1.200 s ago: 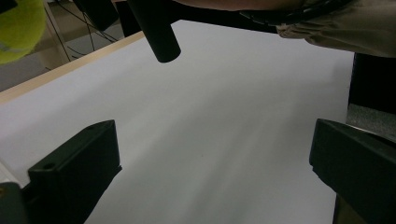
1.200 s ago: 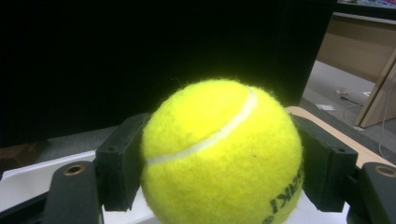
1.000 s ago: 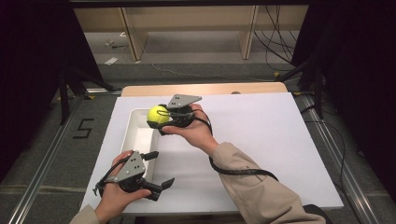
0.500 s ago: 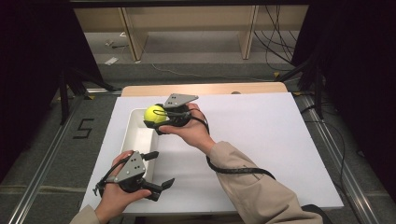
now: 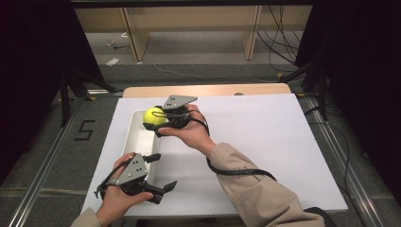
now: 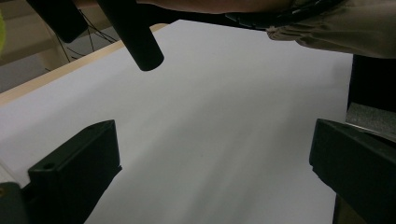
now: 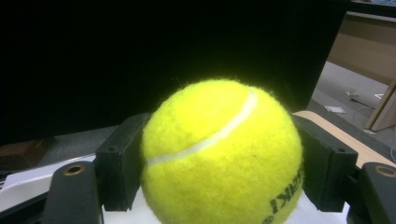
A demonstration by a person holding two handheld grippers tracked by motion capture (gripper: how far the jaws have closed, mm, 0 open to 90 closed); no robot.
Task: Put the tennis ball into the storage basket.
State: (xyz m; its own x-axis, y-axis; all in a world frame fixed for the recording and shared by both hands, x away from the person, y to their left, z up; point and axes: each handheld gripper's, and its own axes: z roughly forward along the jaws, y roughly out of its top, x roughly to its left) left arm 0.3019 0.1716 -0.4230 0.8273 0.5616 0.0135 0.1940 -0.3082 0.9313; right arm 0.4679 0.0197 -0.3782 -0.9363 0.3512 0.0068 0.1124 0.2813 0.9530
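Resting low at the near-left corner of the white-topped table (image 5: 265,142), the left claw (image 5: 163,175) stands open with nothing between its jaws; in the left gripper view the two black jaws are spread wide over bare white surface. The left hand (image 5: 116,201) holding it sits close to the table's front edge, and the forearm is cut off by the bottom of the high view. Just beyond it lies a long white rectangular tray (image 5: 137,142), set lengthwise near the table's left edge; its far end is hidden behind the ball and the right claw.

Over that far end, the right claw (image 5: 152,124) is clamped on a fuzzy yellow-green tennis ball (image 5: 154,116). In the right gripper view the ball (image 7: 219,154) is pressed from both sides by the black jaws, its white seam curving across the top and part of a black printed word cut off at the lower right. Whether the ball touches the tray cannot be told. The right hand (image 5: 189,130) and tan sleeve (image 5: 255,194) cross the table diagonally.

To the right, the white surface lies open up to its far and right edges.
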